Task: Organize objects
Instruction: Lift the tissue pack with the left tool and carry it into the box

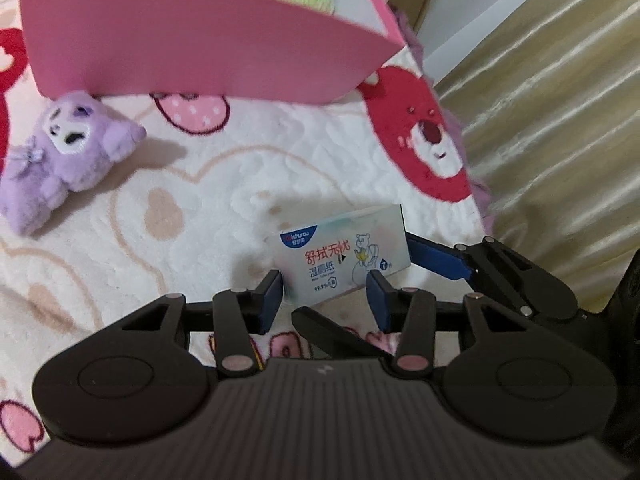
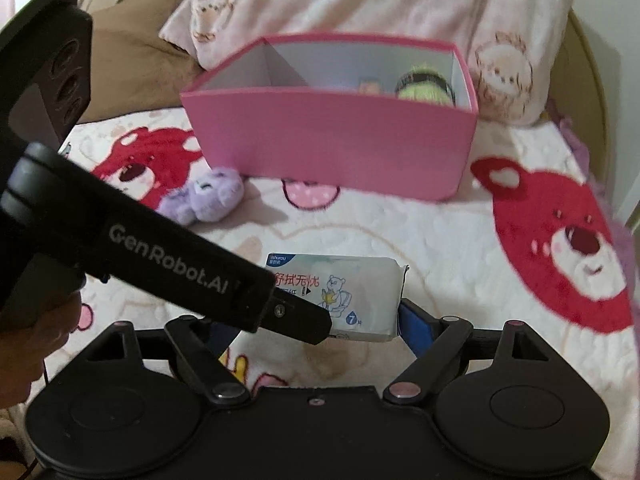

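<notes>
So the wet wipes pack [image 1: 345, 258] sits between both grippers, long axis running left-right, lifted just off the bear blanket [image 1: 224, 184]. The left gripper [image 1: 326, 292] clamps its near end, while the right gripper [image 2: 320, 320] spans its length, blue pad touching the far edge, grip unclear. The pink box [image 2: 332, 148] lies straight ahead.

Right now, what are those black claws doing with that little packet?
A person is tidying a blanket, holding a claw in each hand. Both the left claw and the right claw grip one wet wipes pack. The pink box behind already holds yarn. A purple plush toy waits outside.
</notes>
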The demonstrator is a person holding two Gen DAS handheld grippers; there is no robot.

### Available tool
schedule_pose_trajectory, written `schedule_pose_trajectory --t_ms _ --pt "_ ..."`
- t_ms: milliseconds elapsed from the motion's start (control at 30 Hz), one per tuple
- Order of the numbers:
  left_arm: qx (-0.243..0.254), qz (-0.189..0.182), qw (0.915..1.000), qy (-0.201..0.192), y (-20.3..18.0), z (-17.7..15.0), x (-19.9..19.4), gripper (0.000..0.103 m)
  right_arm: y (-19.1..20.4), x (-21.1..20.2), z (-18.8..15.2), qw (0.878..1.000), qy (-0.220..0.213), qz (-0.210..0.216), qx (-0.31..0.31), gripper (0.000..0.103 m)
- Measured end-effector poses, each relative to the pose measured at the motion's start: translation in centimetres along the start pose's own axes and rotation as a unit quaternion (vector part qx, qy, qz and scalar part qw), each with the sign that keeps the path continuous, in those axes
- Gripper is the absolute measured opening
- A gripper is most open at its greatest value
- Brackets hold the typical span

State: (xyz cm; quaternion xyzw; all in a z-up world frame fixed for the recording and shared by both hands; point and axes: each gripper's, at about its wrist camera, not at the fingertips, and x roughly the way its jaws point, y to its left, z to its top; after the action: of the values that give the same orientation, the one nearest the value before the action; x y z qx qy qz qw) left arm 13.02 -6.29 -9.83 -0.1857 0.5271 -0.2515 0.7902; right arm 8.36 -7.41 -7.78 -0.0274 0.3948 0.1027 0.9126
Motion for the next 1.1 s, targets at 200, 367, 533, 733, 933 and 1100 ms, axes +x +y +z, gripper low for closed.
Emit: schedule_pose_trajectory --t_ms 200,367,533,733,933,1100 --pt "0.014 -0.004 0.9994 -0.031 -1.9 1.1 -4.6 0.044 1.1 -3.6 2.9 0.999 -0.039 0.005 -0.028 0.087" --pt "0.036 0.012 0.9972 -0.064 -3.7 2.6 -8.5 0.044 1.7 -6.0 5.7 0.996 -0.078 0.018 -0.043 0.087" --pt "0.051 0.030 0.9932 -0.100 -4.8 4.8 -12.0 0.044 1.7 -7.2 9.4 0.990 -0.110 0.043 -0.072 0.087" --pt "0.054 0.051 0.9882 -0.134 -4.8 9.2 -14.2 0.044 1.4 -6.3 14.8 0.983 -0.126 0.058 -0.117 0.087" --pt "0.046 0.108 0.9793 -0.165 -3.2 13.3 -13.4 0.045 0.2 -1.5 19.1 0.984 -0.098 0.094 -0.118 0.085" --pt "0.005 0.130 0.9808 -0.146 -0.1 17.0 -10.5 0.045 0.0 3.1 21.0 0.984 -0.082 0.096 -0.123 0.085"
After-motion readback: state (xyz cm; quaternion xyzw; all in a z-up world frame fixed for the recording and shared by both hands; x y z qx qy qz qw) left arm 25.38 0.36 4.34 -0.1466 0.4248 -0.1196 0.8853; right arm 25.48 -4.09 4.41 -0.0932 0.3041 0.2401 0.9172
